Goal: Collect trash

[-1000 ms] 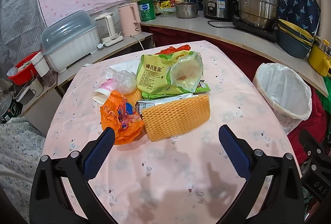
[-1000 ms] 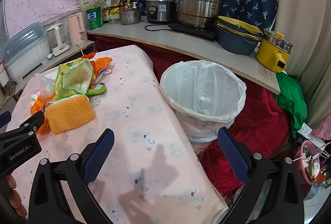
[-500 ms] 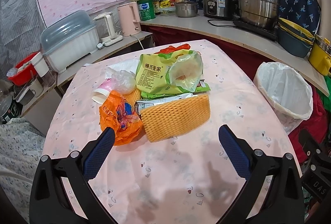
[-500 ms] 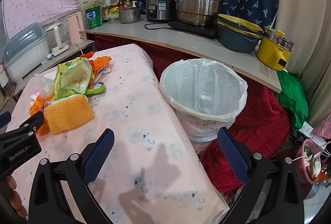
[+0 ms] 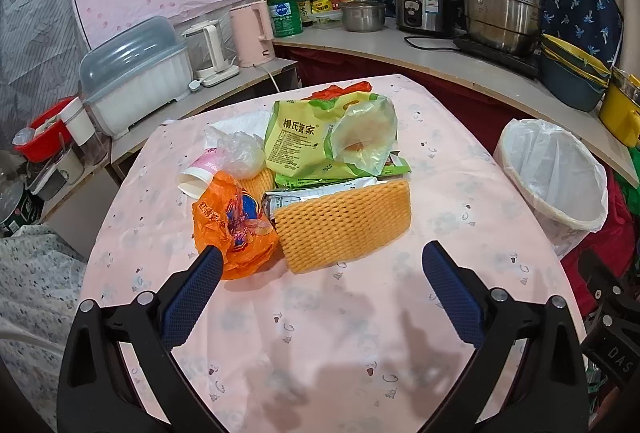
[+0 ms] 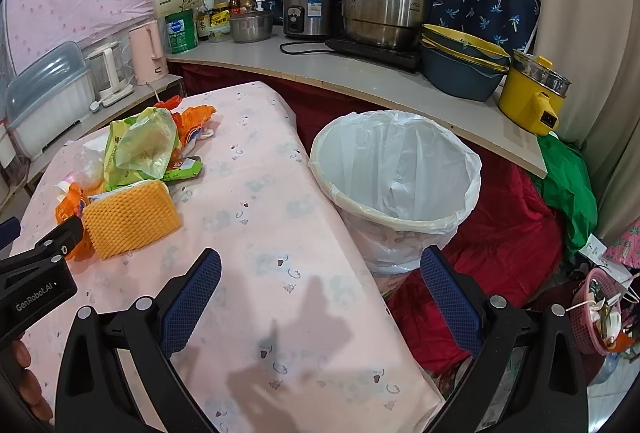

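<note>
A pile of trash lies on the pink table (image 5: pixel 320 333): an orange foam net (image 5: pixel 344 223), an orange plastic bag (image 5: pixel 232 223), a green snack bag (image 5: pixel 316 137), a clear plastic bag (image 5: pixel 240 155) and a paper cup (image 5: pixel 196 177). My left gripper (image 5: pixel 320 273) is open and empty just in front of the foam net. My right gripper (image 6: pixel 320 279) is open and empty over the table's right edge, beside the white-lined trash bin (image 6: pixel 394 185). The foam net (image 6: pixel 130 219) and the left gripper's body (image 6: pixel 36 273) show at left in the right wrist view.
The bin (image 5: pixel 554 173) stands on the floor right of the table. A counter behind holds steel pots (image 5: pixel 504 13), a rice cooker (image 5: pixel 424 7), a pink kettle (image 5: pixel 254 33) and a yellow pot (image 6: pixel 534 95). A dish box (image 5: pixel 136 73) stands at left.
The left gripper has moved slightly forward toward the pile. The right gripper has shifted a little forward, so the bin looks nearer. Both stayed open.
</note>
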`<state>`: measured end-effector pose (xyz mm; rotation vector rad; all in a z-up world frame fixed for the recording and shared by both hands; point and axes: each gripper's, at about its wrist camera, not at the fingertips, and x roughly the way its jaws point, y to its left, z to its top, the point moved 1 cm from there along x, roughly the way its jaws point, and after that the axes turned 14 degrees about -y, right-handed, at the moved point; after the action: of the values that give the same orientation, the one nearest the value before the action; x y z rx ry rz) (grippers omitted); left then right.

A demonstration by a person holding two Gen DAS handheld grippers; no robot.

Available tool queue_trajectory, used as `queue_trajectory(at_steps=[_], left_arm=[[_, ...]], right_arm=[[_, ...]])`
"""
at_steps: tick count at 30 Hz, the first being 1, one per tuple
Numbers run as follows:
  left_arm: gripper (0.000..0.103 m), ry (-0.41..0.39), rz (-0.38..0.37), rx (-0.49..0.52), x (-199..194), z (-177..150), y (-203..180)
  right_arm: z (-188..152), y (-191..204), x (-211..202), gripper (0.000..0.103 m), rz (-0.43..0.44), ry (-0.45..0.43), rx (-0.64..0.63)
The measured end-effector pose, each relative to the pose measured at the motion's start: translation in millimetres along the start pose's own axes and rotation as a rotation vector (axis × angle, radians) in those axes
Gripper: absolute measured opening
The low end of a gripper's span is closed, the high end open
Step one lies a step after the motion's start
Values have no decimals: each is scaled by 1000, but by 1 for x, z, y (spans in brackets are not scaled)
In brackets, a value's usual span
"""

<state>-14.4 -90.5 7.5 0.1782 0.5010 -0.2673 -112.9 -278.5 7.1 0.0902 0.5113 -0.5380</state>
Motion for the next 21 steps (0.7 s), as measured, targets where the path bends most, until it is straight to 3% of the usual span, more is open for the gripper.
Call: queue_trajectory(at_steps=[9,21], left_arm=[[95,-8,27,-58,14,-2,23],[95,56,122,-130,67,-5,98]], right_arm=[[8,11,16,96,45,0,20],[50,92,70,96,197,-41,2]])
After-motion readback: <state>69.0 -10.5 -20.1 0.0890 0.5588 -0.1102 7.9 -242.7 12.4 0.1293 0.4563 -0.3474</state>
